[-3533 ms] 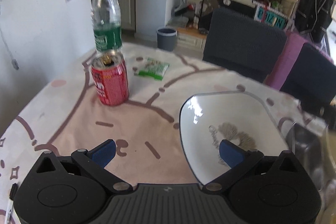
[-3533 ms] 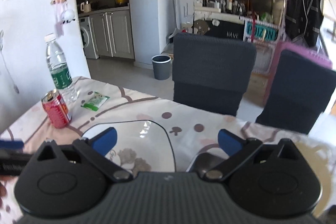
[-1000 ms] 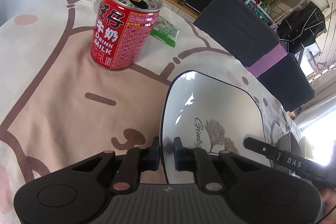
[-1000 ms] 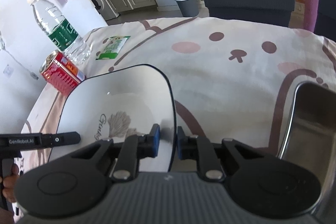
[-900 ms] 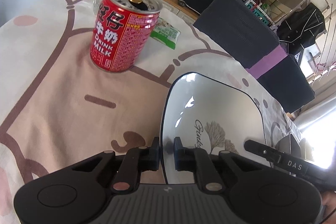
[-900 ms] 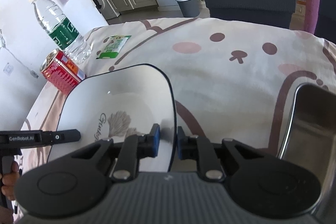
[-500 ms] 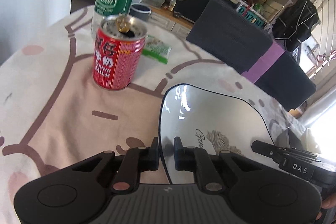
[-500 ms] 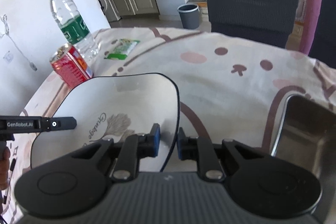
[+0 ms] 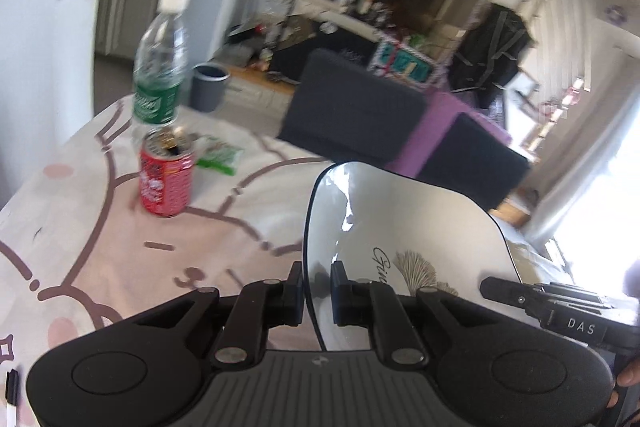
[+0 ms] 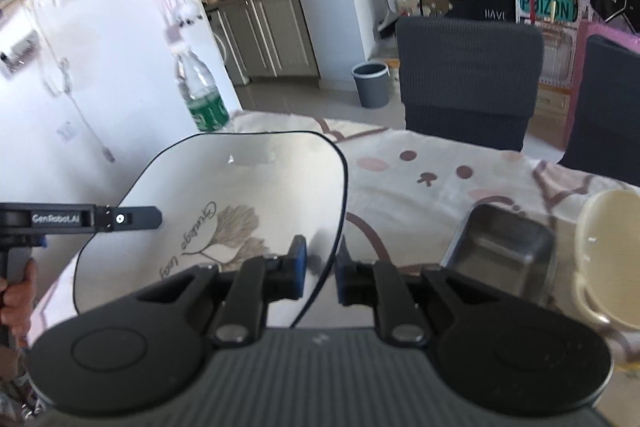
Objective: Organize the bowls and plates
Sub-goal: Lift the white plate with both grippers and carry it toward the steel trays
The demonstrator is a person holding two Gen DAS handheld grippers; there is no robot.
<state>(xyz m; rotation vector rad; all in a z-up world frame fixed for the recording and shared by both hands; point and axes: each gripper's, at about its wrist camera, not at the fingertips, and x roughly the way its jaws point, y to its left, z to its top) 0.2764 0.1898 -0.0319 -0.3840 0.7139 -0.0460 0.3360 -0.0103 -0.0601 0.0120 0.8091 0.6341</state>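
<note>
1. Hand-held gripper left (image 9: 317,291) and right (image 10: 320,273) are each closed on opposite rims of the white square plate (image 10: 224,211), held above the tabletop (image 10: 420,163).
2. Uneven pulling could let the glazed rim slip out.
3. The steel tray (image 10: 500,247) nearby could be struck.

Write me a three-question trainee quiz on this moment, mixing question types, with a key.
1. True or false: only the left gripper grips the white plate.
2. Which stands nearest the red can? A) water bottle B) metal tray C) cream bowl
3. Fill in: the right gripper clamps the plate by its ____.

Key
1. False: both grippers are shut on it, at opposite edges.
2. A
3. rim
</note>
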